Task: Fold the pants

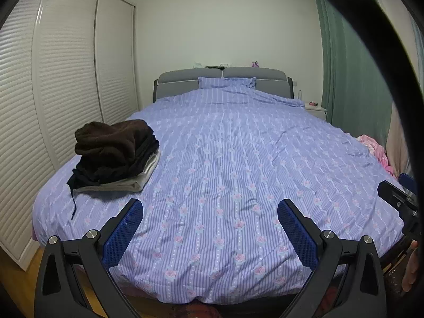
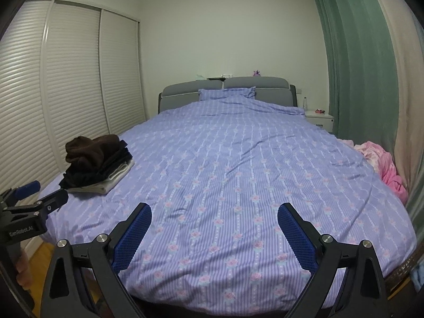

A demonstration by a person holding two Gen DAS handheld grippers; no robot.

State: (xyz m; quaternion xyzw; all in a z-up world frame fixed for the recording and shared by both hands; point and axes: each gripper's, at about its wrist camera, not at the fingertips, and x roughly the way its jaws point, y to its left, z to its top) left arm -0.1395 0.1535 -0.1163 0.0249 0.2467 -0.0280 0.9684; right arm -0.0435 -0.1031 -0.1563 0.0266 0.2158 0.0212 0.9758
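Note:
A stack of folded clothes (image 1: 114,153) lies on the left side of the bed, brown fleece on top, black garments under it, a white one at the bottom; it also shows in the right wrist view (image 2: 98,164). A black drawstring (image 1: 73,201) trails from the stack. My left gripper (image 1: 210,209) is open and empty above the foot of the bed. My right gripper (image 2: 214,213) is open and empty beside it. The left gripper shows at the left edge of the right wrist view (image 2: 42,193). The right gripper shows at the right edge of the left wrist view (image 1: 397,198).
The bed (image 1: 238,159) has a purple striped floral cover and a grey headboard (image 1: 190,79). Pink cloth (image 2: 384,167) is bunched at the bed's right edge. White louvred wardrobe doors (image 1: 53,79) stand left, a green curtain (image 2: 357,66) and a white nightstand (image 2: 319,120) right.

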